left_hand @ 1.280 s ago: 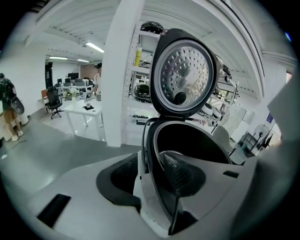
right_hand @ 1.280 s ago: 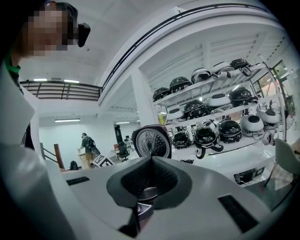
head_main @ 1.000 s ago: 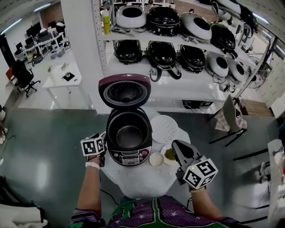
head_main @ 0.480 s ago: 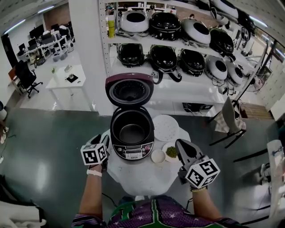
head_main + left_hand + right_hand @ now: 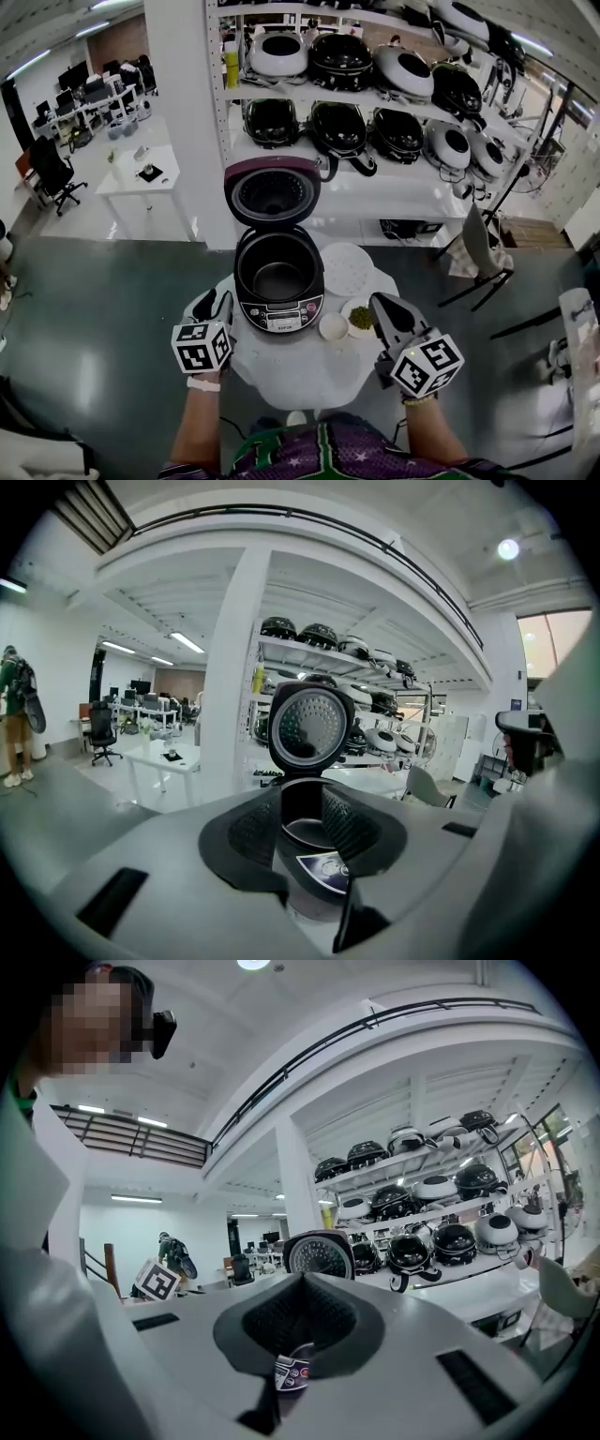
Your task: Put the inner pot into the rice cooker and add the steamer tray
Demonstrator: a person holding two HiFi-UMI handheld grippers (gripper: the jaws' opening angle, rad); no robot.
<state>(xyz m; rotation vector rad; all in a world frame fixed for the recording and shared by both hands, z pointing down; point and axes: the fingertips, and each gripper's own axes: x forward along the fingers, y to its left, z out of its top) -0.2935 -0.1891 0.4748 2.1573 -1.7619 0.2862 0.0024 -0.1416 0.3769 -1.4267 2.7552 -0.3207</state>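
white round table (image 5: 302, 373) in the middle, yes? where's the rice cooker on it?

rice cooker (image 5: 277, 298) sits at the far side of the table, its lid (image 5: 272, 193) standing up open. the inner pot (image 5: 278, 278) is already down inside it.

and the steamer tray?

steamer tray (image 5: 347, 269) lies flat on the table just right of the cooker. neither gripper touches it. nearer the person are 2 small dishes side by side, a white bowl (image 5: 332, 328) and a green-filled bowl (image 5: 360, 321).

what's the left gripper doing?

left gripper (image 5: 213, 302) hangs at the cooker's near left, apart from it. its jaws have just been closing, yet they stand partly apart with nothing between them. the left gripper view shows the cooker through the gap.

the right one?

right gripper (image 5: 380, 306) is over the table's right edge, near the 2 bowls. its jaws are pressed together and hold nothing.

anything at the far side?

shelves (image 5: 398, 192) stacked with more cookers.
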